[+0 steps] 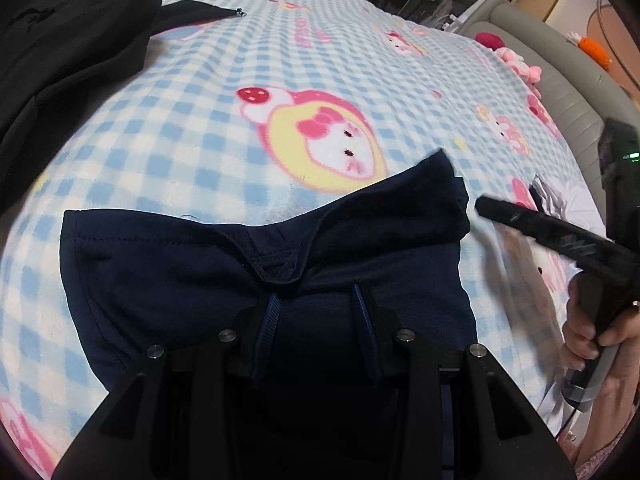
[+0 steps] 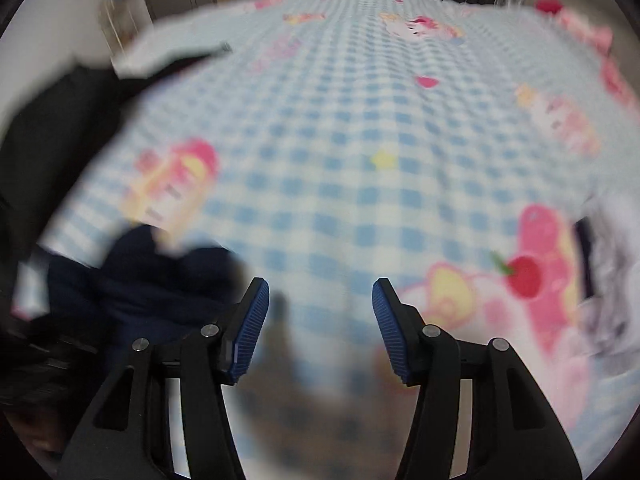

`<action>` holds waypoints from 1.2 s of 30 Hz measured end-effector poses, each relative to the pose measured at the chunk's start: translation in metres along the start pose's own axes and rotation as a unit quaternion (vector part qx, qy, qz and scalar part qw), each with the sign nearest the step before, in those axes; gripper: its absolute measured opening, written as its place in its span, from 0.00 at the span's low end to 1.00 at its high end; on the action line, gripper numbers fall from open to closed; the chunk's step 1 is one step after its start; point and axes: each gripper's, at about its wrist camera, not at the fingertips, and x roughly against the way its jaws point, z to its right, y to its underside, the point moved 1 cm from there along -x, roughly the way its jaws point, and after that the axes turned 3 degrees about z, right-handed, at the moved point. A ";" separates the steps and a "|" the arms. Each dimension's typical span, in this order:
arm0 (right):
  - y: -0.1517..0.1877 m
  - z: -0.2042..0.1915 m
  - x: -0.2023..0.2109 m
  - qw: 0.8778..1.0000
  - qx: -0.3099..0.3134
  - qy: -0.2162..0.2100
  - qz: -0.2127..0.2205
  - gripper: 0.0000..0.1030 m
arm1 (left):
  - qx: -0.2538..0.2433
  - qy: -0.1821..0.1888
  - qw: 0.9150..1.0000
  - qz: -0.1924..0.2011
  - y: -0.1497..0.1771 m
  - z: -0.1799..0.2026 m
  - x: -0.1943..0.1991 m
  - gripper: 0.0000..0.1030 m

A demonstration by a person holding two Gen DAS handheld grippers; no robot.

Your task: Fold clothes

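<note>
Navy garment: one dark blue piece of clothing (image 1: 168, 276) lies folded over on the bed in the lower middle of the left wrist view; in the right wrist view it is a blurred dark shape (image 2: 136, 280) at lower left.
Left gripper: the left gripper (image 1: 316, 300) sits low in the centre of its view, fingers partly parted, resting on the navy garment; cloth lies between the pads, but whether they pinch it cannot be told.
Right gripper: the right gripper (image 2: 320, 320) stands at a middling spread with nothing between its blue ribbed pads (image 2: 250, 328); only blanket shows behind the gap. In the left wrist view its finger (image 1: 552, 232) reaches in from the right edge, just beside the garment's right corner without touching it.
Hand: one hand (image 1: 588, 336) grips the right tool's handle at the right edge of the left wrist view.
Bed cover: one blue-and-white checked blanket (image 1: 280, 60) printed with pink cartoon figures covers the bed.
Black clothing: one black garment (image 1: 68, 40) with a zip lies at the upper left, well apart from the navy one.
White item: a pale crumpled piece (image 2: 612, 280) at the right edge of the right wrist view, too blurred to name.
Soft toys: pink plush toys (image 1: 520, 64) and one orange carrot toy (image 1: 596, 46) at upper right, by the grey padded bed edge (image 1: 568, 92).
Sharpness: the right wrist view is heavily blurred.
</note>
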 end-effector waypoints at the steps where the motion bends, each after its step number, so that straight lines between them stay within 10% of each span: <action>1: -0.002 -0.002 0.004 1.000 -0.007 -0.029 0.008 0.54 | 0.001 0.000 1.000 0.000 0.000 0.000 0.000 0.38; 7: -0.001 -0.046 -0.004 0.996 0.036 -0.079 0.018 0.56 | 0.008 0.014 1.000 0.026 -0.003 0.001 0.012 0.38; 17: 0.009 -0.020 -0.015 0.997 0.012 0.069 0.026 0.54 | 0.101 -0.041 0.988 0.112 -0.012 -0.069 0.075 0.41; 20: 0.002 0.003 -0.006 0.998 -0.040 0.019 0.033 0.58 | 0.143 -0.030 0.985 0.087 -0.006 -0.100 0.075 0.41; 24: 0.006 0.017 -0.028 0.986 -0.124 -0.113 -0.016 0.61 | 0.183 0.073 0.979 0.053 -0.002 -0.112 0.058 0.44; 36: 0.008 -0.010 -0.015 0.991 -0.066 -0.119 0.005 0.50 | 0.115 0.029 0.993 0.024 -0.003 -0.079 0.037 0.27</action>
